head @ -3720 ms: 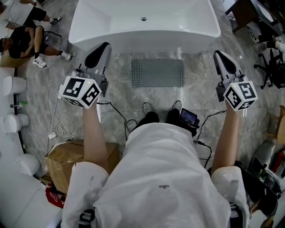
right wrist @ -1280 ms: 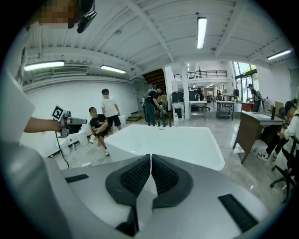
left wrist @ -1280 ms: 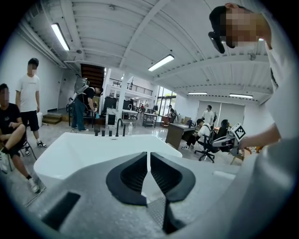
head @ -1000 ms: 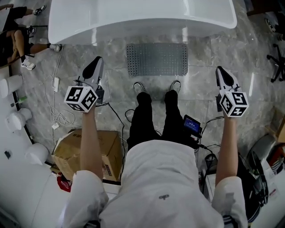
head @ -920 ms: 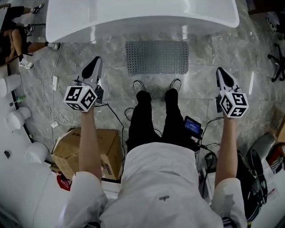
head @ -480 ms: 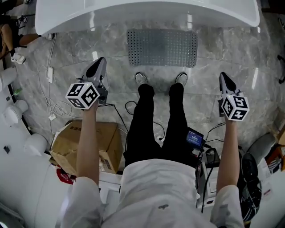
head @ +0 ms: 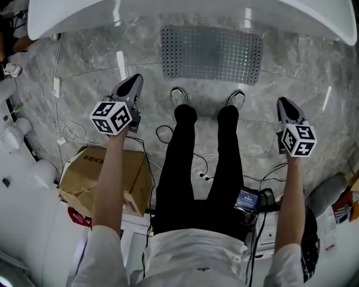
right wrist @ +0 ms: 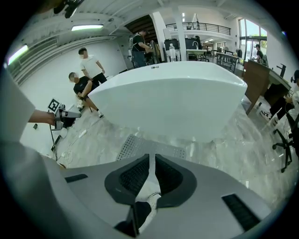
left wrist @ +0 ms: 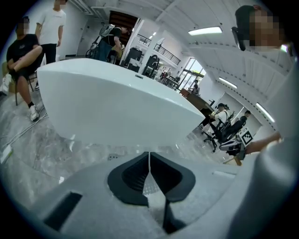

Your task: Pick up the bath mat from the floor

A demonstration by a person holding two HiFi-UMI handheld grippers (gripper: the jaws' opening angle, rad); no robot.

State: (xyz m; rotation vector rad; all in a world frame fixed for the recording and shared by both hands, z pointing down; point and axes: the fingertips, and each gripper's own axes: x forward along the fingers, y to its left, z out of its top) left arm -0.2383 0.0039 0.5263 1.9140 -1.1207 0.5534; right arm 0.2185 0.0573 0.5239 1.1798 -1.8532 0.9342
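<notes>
Left gripper (head: 134, 83): jaws closed, empty | right gripper (head: 285, 104): same | bath mat (head: 211, 54): flat against bathtub (head: 168, 11), beyond person's shoes (head: 179, 96) | cardboard box (head: 90, 174), cables (head: 164, 134) beside legs

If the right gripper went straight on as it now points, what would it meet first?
Most likely the white side of the bathtub, straight ahead of the right gripper. The bath mat lies lower, on the floor, left of that line.

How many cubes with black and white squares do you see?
2. One cube is on the left hand-held gripper, the other cube on the right hand-held gripper. None looks hidden.
</notes>
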